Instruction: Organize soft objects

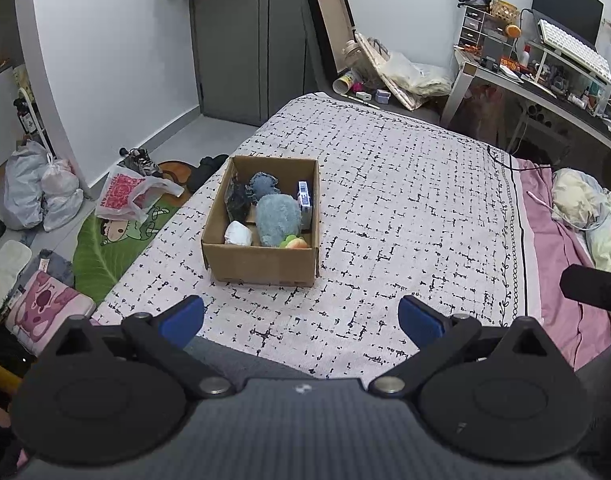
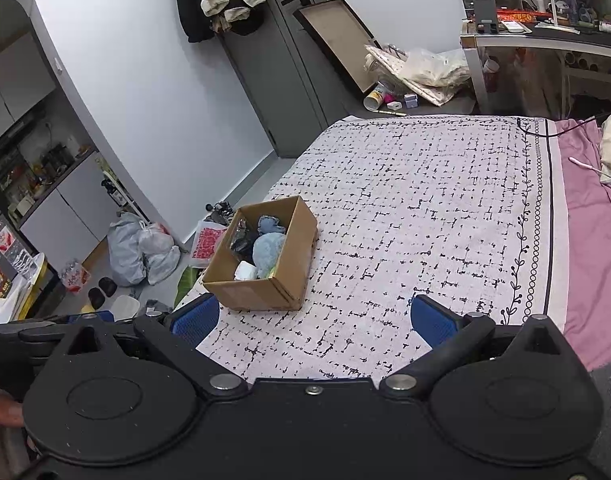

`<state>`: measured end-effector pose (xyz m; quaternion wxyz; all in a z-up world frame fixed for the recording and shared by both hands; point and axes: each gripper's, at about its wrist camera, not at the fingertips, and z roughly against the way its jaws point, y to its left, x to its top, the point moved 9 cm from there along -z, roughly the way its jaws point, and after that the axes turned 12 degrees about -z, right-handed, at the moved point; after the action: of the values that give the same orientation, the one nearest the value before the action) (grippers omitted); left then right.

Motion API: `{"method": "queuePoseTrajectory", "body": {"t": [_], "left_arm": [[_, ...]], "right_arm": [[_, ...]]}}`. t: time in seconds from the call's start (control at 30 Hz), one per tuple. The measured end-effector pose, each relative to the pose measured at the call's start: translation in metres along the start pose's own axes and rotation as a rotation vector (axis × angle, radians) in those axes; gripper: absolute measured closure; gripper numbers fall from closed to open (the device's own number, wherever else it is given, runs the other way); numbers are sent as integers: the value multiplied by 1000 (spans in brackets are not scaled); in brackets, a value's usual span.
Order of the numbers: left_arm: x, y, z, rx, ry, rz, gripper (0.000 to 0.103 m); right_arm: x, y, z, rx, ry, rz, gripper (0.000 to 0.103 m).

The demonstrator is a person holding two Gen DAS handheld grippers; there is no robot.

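Observation:
An open cardboard box (image 1: pixel 261 266) (image 2: pixel 261 294) stands on the patterned bedspread (image 1: pixel 405 208) (image 2: pixel 417 208) near the bed's left edge. Inside lie a fluffy blue-grey plush (image 1: pixel 275 218) (image 2: pixel 267 252), a smaller blue plush (image 1: pixel 264 184), a dark crumpled item (image 1: pixel 238 200), a white soft wad (image 1: pixel 238 234) (image 2: pixel 245 271), an orange-green toy (image 1: pixel 294 242) and a small blue-white carton (image 1: pixel 304 202). My left gripper (image 1: pixel 301 320) hangs open, short of the box, with nothing between its fingers. My right gripper (image 2: pixel 315 320) is open too, empty, with the box just beyond its left finger.
Pink sheet and bedding (image 1: pixel 577 208) lie at the bed's right. A cluttered desk (image 1: pixel 545 80) stands at the back right. Plastic bags (image 1: pixel 41 188) (image 2: pixel 141 252), shoes and a green rug (image 1: pixel 105 248) cover the floor left of the bed. A grey door (image 1: pixel 241 40) is behind.

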<state>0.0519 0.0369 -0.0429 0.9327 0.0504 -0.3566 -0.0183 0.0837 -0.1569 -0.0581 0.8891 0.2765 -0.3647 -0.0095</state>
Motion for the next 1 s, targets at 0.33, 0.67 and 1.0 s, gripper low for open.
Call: {"method": "queuePoseTrajectory", "body": {"t": [0.33, 0.67, 1.0], "left_arm": [[2, 0, 1, 12, -2, 2, 1], [1, -1, 3, 20, -3, -8, 1], [2, -3, 3, 22, 0, -8, 1]], "right_arm": [[-1, -2, 1, -2, 0, -5, 0], [1, -4, 1, -6, -3, -4, 0], [0, -4, 2, -5, -7, 1, 0]]}}
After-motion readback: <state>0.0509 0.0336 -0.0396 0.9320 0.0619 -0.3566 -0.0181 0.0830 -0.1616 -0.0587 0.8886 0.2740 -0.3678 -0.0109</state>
